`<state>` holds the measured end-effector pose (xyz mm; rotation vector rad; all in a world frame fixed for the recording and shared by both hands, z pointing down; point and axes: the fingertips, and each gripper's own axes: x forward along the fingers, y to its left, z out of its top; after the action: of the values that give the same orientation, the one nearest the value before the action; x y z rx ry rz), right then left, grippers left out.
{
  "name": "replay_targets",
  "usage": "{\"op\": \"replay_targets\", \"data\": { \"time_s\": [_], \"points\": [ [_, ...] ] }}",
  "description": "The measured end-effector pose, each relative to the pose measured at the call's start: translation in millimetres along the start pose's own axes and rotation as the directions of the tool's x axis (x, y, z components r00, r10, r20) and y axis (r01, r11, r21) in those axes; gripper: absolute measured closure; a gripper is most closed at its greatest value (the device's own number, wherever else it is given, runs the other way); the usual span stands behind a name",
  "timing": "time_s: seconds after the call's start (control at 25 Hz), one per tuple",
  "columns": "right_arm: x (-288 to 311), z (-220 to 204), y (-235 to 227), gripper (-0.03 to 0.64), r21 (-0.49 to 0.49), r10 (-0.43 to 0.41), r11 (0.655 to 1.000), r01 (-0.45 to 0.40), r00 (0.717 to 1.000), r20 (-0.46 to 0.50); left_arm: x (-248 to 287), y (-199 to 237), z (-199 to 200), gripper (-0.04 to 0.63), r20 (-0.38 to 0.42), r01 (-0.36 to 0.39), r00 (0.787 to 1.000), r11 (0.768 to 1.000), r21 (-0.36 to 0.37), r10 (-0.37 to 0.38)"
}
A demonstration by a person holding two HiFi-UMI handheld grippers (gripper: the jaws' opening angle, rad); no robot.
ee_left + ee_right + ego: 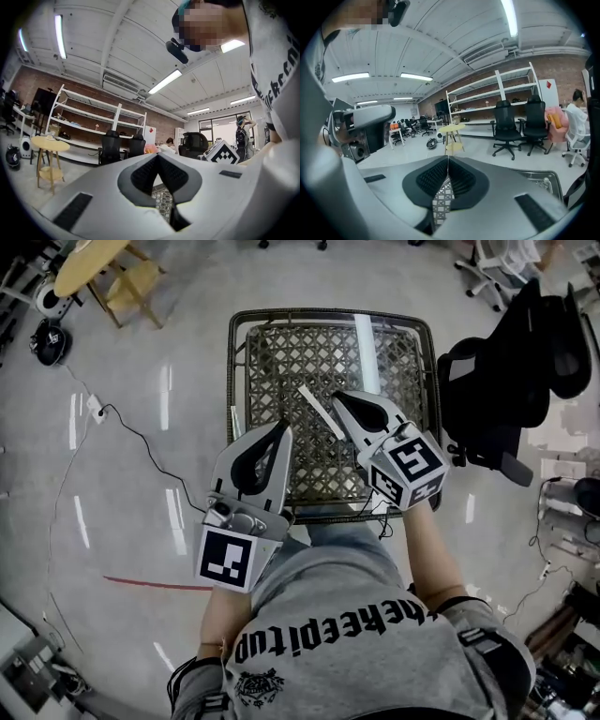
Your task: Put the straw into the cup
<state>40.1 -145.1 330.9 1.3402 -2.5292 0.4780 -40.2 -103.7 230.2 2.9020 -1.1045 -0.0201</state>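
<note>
A white straw [317,410] lies slantwise on the lattice-topped table [328,315] in the head view. My right gripper [336,396] hovers over the table just right of the straw, and the straw's near end passes under its body. In the right gripper view its jaws [447,158] meet at the tips with nothing between them; only the table's lattice shows through the slit. My left gripper [284,425] is over the table's near left part, left of the straw. Its jaws [158,157] are shut and empty. No cup is in any view.
A bright strip on the table top [366,352] looks like a ceiling light's reflection. A black office chair [487,399] stands against the table's right side. A yellow round side table [89,263] is at the far left, and a cable [141,442] runs across the floor.
</note>
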Motion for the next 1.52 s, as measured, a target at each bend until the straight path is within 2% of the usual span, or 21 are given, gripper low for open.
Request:
{"op": "replay_targets", "data": {
  "time_s": [0.36,0.72,1.04,1.52],
  "points": [
    [39,-36,-23,0.586,0.028,0.026,0.999,-0.024,0.994,-0.110,7,11,-9,0.574,-0.014,-0.071,0.997,0.997,-0.023,0.071],
    [65,-80,-34,0.576,0.057,0.026,0.998,-0.014,0.975,-0.222,8,19,-23,0.572,-0.030,-0.104,0.994,0.993,-0.055,0.103],
    [84,-116,-40,0.555,0.067,0.022,0.998,-0.002,0.951,-0.309,9,28,-34,0.572,-0.040,-0.120,0.992,0.990,-0.073,0.118],
    [99,-173,-45,0.522,0.083,0.033,0.997,0.005,0.894,-0.447,8,36,-50,0.572,-0.059,-0.153,0.987,0.982,-0.107,0.147]
  ]
}}
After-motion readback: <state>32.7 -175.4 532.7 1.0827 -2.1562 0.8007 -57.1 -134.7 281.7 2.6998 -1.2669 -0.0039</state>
